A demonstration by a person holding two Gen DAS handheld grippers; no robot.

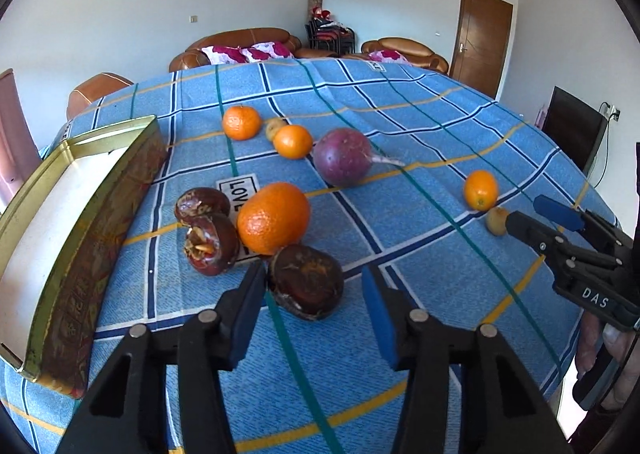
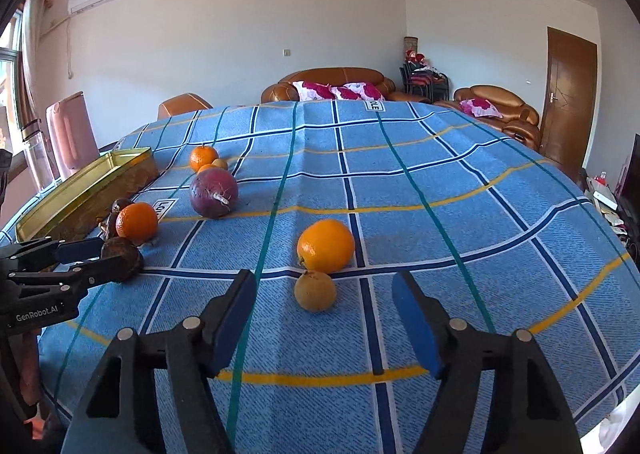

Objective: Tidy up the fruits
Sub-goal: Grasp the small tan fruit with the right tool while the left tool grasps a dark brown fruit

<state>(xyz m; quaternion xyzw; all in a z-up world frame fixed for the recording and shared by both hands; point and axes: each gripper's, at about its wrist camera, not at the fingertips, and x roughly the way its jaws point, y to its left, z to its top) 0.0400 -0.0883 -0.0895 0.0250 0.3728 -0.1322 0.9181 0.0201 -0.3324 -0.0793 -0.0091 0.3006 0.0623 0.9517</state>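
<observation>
My left gripper [image 1: 314, 274] is open around a dark brown fruit [image 1: 306, 281] on the blue checked tablecloth [image 1: 420, 222]. Two more brown fruits [image 1: 206, 230] and a large orange [image 1: 273, 217] lie just beyond. A gold tin [image 1: 80, 222] stands to the left, its inside showing white. My right gripper [image 2: 324, 294] is open, just short of a small yellow-brown fruit [image 2: 315, 290] with an orange [image 2: 325, 245] behind it. It also shows in the left wrist view [image 1: 532, 220], beside the small fruit [image 1: 496, 220].
A purple round fruit [image 1: 342, 162] with a white stem lies mid-table, with two oranges [image 1: 294, 141] and a small yellow fruit [image 1: 274, 128] behind it. Brown sofas [image 2: 332, 84] and a door [image 2: 570, 98] stand beyond the table. A pink appliance [image 2: 70, 134] is at the left.
</observation>
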